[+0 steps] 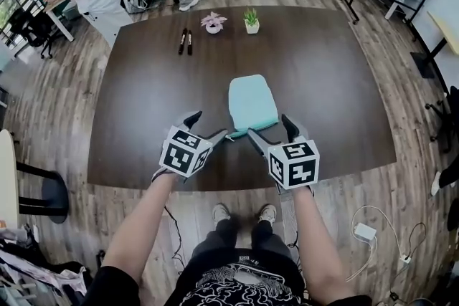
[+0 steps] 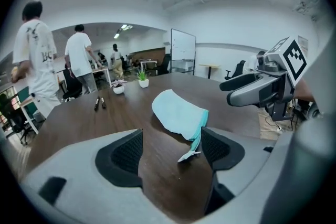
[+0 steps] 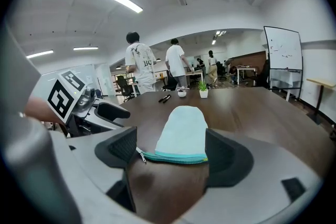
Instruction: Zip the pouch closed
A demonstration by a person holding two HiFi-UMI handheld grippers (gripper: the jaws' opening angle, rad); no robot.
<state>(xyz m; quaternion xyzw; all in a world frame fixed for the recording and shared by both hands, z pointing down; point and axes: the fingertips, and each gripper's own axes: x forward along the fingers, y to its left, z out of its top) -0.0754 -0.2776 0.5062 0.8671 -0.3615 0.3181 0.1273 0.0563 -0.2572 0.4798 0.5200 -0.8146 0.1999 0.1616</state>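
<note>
Dark brown tabletop (image 1: 143, 97) carries a pale teal pouch (image 1: 251, 102) near its front edge, lying flat with its zip end toward the person. From the head view the zip is too small to judge whether its teeth are meshed. The right gripper view shows the zip (image 3: 176, 157) as a thin teal line across the near edge, with the zip pull (image 3: 140, 155) trailing past the left corner.

The left hand-held gripper (image 1: 206, 127) is released. In its own view the pull lies between its jaws, just beside the right-hand one, not pinched. The right hand-held gripper (image 1: 270, 129) is likewise spread, straddling the zip edge without gripping it.

Two pens (image 1: 182, 41), a pink-flowered pot plant (image 1: 214, 23) and a green one (image 1: 251, 20) sit at the far side. People stand on the wood floor (image 1: 64, 104) beyond, and a whiteboard (image 3: 282, 55) stands to the right.
</note>
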